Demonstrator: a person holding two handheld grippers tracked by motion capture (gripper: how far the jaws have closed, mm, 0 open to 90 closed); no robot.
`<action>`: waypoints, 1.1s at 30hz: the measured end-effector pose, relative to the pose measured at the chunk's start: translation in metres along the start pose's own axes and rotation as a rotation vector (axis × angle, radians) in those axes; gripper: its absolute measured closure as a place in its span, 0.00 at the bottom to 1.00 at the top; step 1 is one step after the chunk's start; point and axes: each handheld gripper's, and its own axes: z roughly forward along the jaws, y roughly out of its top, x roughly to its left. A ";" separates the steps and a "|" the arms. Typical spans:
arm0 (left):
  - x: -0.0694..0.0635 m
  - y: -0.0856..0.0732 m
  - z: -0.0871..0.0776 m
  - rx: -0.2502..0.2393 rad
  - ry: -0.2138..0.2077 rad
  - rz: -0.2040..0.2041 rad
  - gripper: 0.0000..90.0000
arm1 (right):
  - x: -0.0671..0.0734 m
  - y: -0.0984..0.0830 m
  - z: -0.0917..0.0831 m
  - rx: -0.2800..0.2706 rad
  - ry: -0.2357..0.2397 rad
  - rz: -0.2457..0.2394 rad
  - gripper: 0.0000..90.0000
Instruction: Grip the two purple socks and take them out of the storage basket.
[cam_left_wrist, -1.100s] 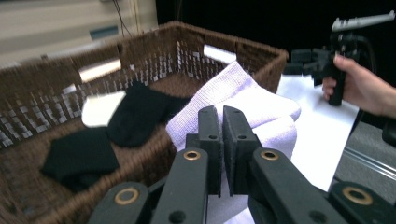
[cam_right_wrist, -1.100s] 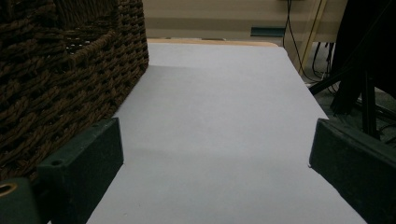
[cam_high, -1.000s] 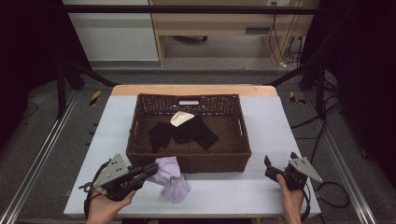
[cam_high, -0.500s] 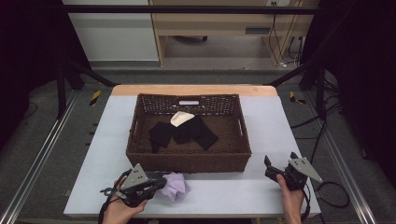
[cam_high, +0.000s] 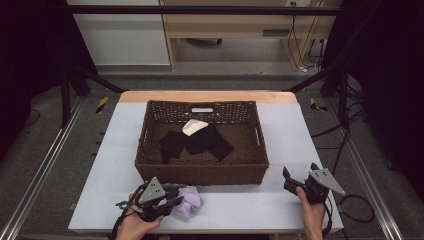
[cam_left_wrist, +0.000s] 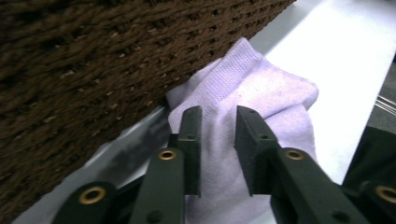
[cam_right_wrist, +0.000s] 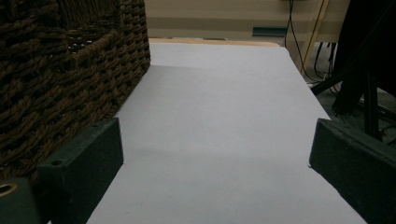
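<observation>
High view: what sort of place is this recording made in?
Likely a lab or workshop recording station: a white table inside a dark metal frame, loose cables on the grey floor, and a wicker basket as prop.

1. The tabletop (cam_high: 115, 165) is pale grey-white, with a wooden strip along its far edge.
2. A dark brown wicker basket (cam_high: 200, 172) stands on it near the middle.
3. A crumpled lilac cloth (cam_high: 189, 202) lies on the tabletop, just beside the basket's near wall.
</observation>
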 end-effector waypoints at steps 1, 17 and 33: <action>0.000 0.000 -0.002 -0.010 0.001 -0.005 0.75 | 0.000 0.000 0.000 0.000 0.000 0.000 0.04; 0.029 0.015 -0.066 -0.240 0.100 -0.087 0.50 | 0.000 0.000 0.000 0.000 0.000 -0.001 0.04; 0.084 0.014 -0.103 -0.380 0.263 -0.186 0.45 | -0.001 0.000 0.000 0.002 0.003 0.005 0.04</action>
